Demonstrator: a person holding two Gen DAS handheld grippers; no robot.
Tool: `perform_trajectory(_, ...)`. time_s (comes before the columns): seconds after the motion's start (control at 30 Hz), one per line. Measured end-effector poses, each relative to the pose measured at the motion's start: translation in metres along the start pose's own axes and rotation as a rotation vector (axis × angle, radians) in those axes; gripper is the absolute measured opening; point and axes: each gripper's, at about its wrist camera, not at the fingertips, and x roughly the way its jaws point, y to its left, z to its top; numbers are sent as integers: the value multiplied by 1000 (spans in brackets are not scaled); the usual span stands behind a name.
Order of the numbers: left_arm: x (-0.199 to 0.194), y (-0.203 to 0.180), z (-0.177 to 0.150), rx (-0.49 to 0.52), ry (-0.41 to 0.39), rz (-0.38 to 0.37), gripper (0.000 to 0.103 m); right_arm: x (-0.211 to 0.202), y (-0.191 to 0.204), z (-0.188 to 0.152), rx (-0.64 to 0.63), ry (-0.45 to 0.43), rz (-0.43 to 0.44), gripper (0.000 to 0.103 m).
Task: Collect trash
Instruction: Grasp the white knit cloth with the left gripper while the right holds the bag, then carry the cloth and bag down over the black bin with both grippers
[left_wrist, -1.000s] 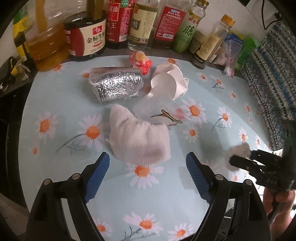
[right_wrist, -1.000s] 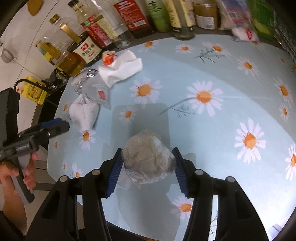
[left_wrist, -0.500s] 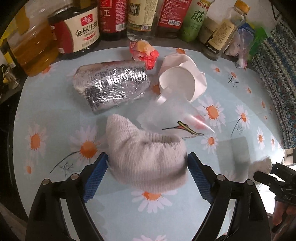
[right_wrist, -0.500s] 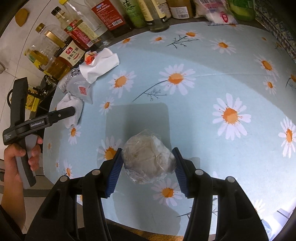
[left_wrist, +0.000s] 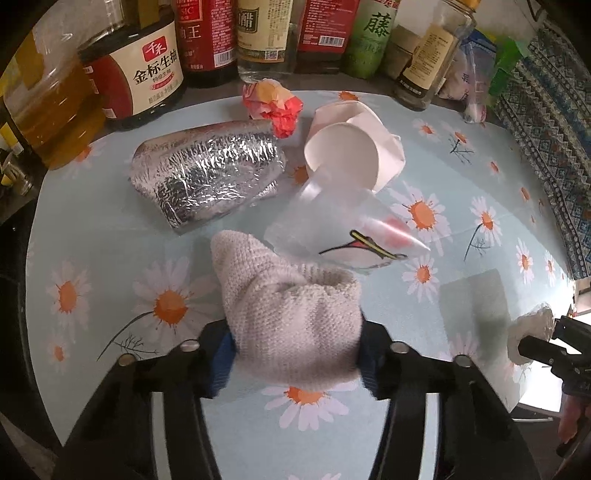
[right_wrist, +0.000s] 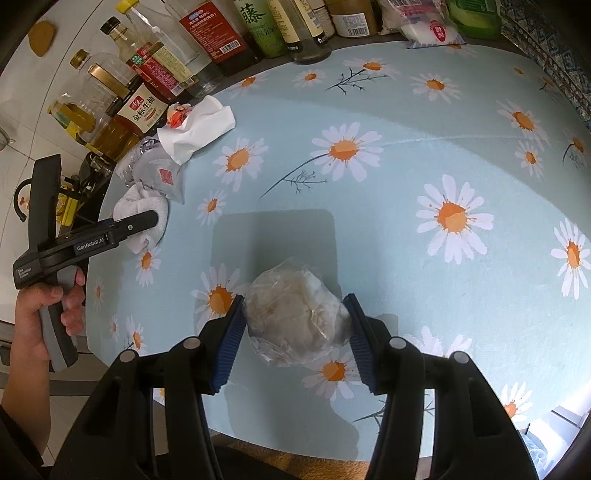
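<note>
since 1 second ago the left tongs (left_wrist: 295, 354) have closed on the white knit cloth (left_wrist: 291, 314). right tongs (right_wrist: 295, 332) grip 1 clear plastic wad (right_wrist: 295, 314). at 12 o'clock lie 1 foil pack (left_wrist: 210, 177), 1 red wrapper (left_wrist: 273, 105); 1 bottle (left_wrist: 147, 77) reads "金标生抽".

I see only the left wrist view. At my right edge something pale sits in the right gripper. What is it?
Observer: A crumpled clear plastic wad, between the right gripper's fingers, which touch it on both sides.
Operator: How does my grip on the cloth look from outside?
Observer: One finger of the left gripper lies across the cloth, which shows above and below it.
Operator: Who holds my gripper?
Observer: A bare hand wraps its grey handle, beyond the table's edge.
</note>
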Motion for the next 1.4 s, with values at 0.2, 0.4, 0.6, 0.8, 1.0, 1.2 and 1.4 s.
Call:
perform_trajectory(0.2,-12,3,-7,-6,-10,-20,40,1,11,-2,-21,0,7,54)
perform_trajectory(0.4,-34,4,-25,-15,-36,-38,40,2,26,-6,-50,1,16,54)
perform_trajectory(0.6,-59,3,-49,-25,-62,-54,40,3,43,-13,-82,5,30,54)
perform_trajectory(0.8,-78,10,-77,-56,-76,-62,40,5,64,-24,-117,10,49,54)
perform_trajectory(1.0,-94,17,-110,-83,-84,-67,40,9,86,-39,-157,23,57,54)
perform_trajectory(1.2,-105,21,-144,-117,-91,-89,40,11,105,-54,-189,36,58,54)
perform_trajectory(1.4,-111,28,-178,-145,-87,-101,40,9,121,-74,-212,41,64,54)
